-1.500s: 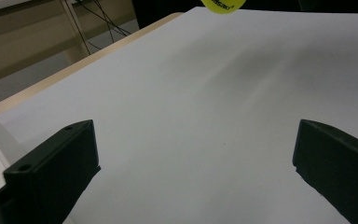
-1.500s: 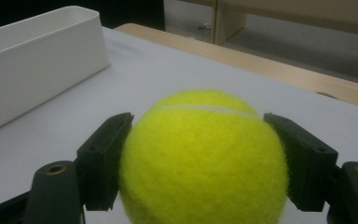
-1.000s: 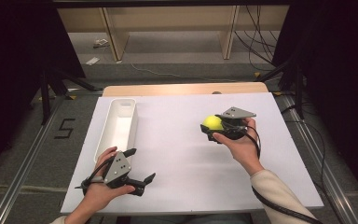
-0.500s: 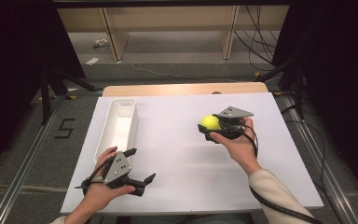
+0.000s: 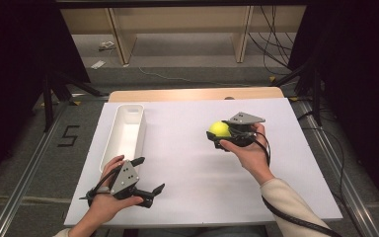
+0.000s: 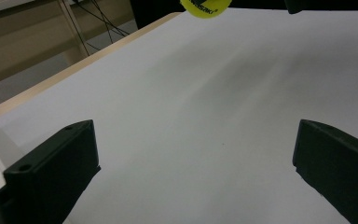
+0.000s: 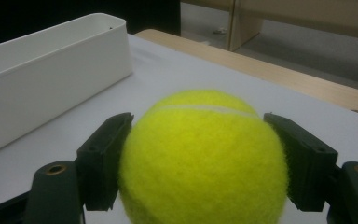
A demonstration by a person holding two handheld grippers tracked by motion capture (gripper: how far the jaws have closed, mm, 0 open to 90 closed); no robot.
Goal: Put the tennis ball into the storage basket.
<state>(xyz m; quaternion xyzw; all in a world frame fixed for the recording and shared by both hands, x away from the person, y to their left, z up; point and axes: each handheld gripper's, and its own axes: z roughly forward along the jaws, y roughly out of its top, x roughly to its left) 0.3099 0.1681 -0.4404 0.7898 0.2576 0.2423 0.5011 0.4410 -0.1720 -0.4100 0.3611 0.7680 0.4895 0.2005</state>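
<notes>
1. Tennis ball (image 5: 219, 129): yellow-green felt with a white seam, right of the worktop's middle and toward the far edge. Clamped at its widest part between the jaws of the right gripper (image 5: 222, 134); the right gripper view shows both pads pressed into the felt.
2. Left gripper (image 5: 150, 175): near the worktop's (image 5: 187, 168) front-left corner, jaws spread wide with nothing between them.
3. White tray (image 5: 123, 136): long, narrow, empty, lying along the left edge; the likely destination.
4. Handling note, by judgement: carry the ball level toward the tray without slackening the squeeze. Clear the near wall before lowering, and release only when the ball is low inside, since it would bounce or roll.
5. Writing: black print on the ball in the left gripper view, cropped, ending "…SAKI". A "5" (image 5: 68, 135) is marked on the floor off the left edge.
</notes>
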